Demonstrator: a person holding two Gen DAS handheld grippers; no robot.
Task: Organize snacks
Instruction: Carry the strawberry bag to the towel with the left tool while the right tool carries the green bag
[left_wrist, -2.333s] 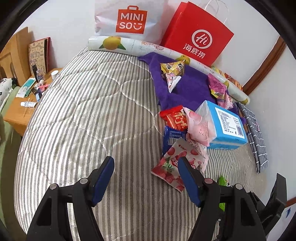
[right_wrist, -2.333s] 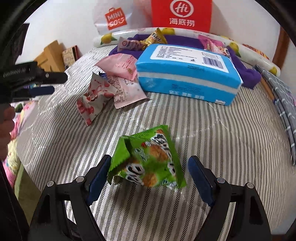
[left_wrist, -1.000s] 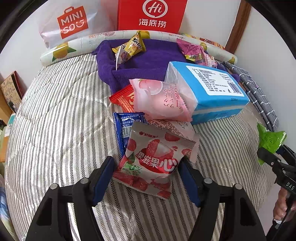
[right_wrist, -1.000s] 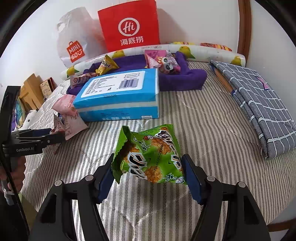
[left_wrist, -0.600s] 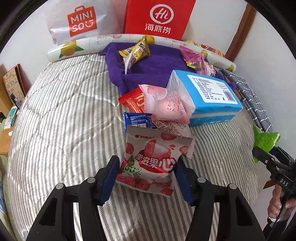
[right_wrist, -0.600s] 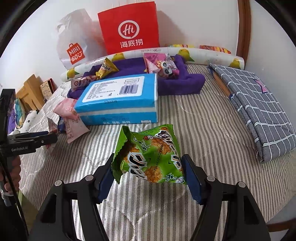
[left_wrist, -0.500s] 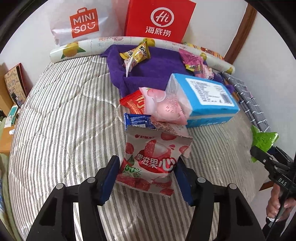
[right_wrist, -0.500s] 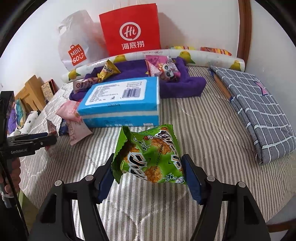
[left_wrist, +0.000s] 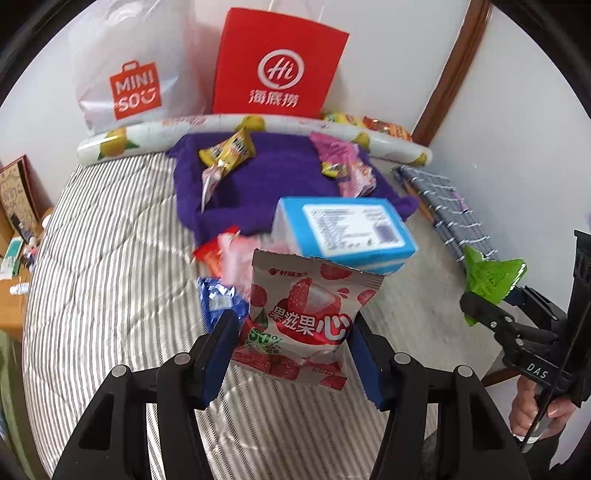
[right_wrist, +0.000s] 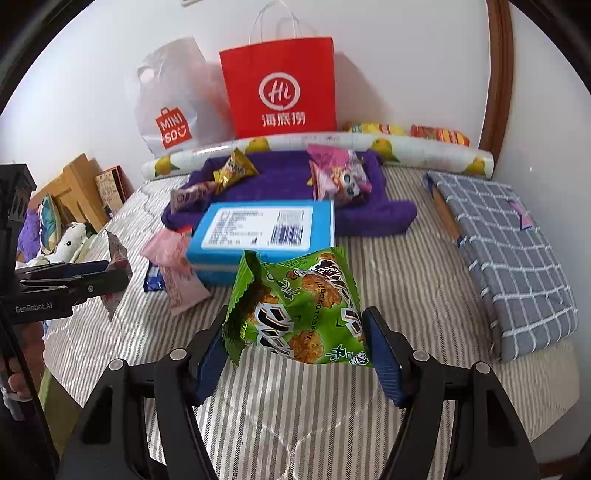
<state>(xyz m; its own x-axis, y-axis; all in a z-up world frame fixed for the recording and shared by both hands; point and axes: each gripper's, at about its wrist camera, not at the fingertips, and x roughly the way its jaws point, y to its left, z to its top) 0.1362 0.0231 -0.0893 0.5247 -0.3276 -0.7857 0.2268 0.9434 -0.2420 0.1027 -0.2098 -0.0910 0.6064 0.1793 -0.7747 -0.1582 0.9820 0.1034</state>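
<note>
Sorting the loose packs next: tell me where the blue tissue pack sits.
In the right wrist view, the blue tissue pack lies mid-bed on the striped quilt, just before the purple towel, pink snack bag at its left.

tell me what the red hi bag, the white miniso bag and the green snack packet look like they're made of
Red Hi bag: seemingly matte paper; flat stiff panels, crisp edges, thin cord handles.
White Miniso bag: thin glossy plastic, probably; translucent, slumped and wrinkled, with a punched handle hole.
Green snack packet: likely glossy plastic film; shiny crinkles and a crimped serrated edge. It is clamped in the right gripper.
</note>
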